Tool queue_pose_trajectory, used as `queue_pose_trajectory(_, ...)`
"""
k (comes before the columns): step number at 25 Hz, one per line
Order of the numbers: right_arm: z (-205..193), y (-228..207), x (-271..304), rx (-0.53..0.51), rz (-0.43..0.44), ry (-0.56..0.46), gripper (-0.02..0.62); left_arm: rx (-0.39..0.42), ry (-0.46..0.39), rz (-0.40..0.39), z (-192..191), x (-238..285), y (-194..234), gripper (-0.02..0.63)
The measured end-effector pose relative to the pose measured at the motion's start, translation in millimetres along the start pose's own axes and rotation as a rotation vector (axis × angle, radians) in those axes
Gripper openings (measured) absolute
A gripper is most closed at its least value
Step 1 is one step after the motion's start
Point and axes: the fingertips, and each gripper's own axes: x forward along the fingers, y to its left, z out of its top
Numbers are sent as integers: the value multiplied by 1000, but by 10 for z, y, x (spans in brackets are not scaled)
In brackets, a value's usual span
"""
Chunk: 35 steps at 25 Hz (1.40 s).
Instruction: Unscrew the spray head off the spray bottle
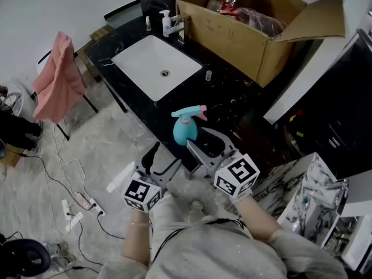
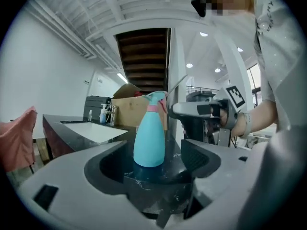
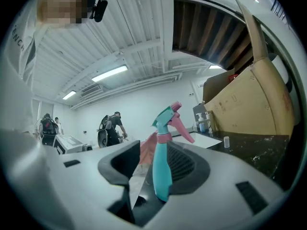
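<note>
Left gripper [image 1: 165, 156] fingers wide apart and empty, right gripper [image 1: 200, 138] fingers apart, framing teal spray bottle [image 1: 186, 131] without pressing it, bottle upright near front edge of black table [image 1: 232, 97], spray head [image 1: 190, 113] on, white sink [image 1: 154, 63] and cardboard box [image 1: 232, 34] behind

Spray bottle [image 3: 159, 176] base behind right hand-held gripper [image 3: 156, 163]

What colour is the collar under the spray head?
Pink collar on a teal spray bottle; clearest in the right gripper view.
</note>
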Motion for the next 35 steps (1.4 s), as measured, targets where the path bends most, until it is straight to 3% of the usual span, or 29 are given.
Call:
queue_pose_trajectory(10, -37, -126, 345, -119, -175, 69, 213, 188, 85, -219, 52, 686, 108, 370)
queue_pose_trajectory(18, -3, -295, 478, -146, -242, 82, 213, 254, 98, -339, 29, 994, 78, 370)
queue_pose_trajectory(21, 25, -340, 506, -159, -271, 74, 213, 291, 99, -367, 19, 1051, 24, 370)
queue_pose_trajectory(25, 63, -365, 530, -202, -314, 55, 192, 311, 98, -342, -9, 1101, 2, 370)
queue_pose_trajectory(30, 92, -348, 527, -208, -272, 29, 158, 299, 128, -342, -24, 1116, 21, 365)
queue_pose_trajectory(35, 118, -389, 468, -103, -167, -14, 138, 338, 156, -383, -26, 1108, 40, 357)
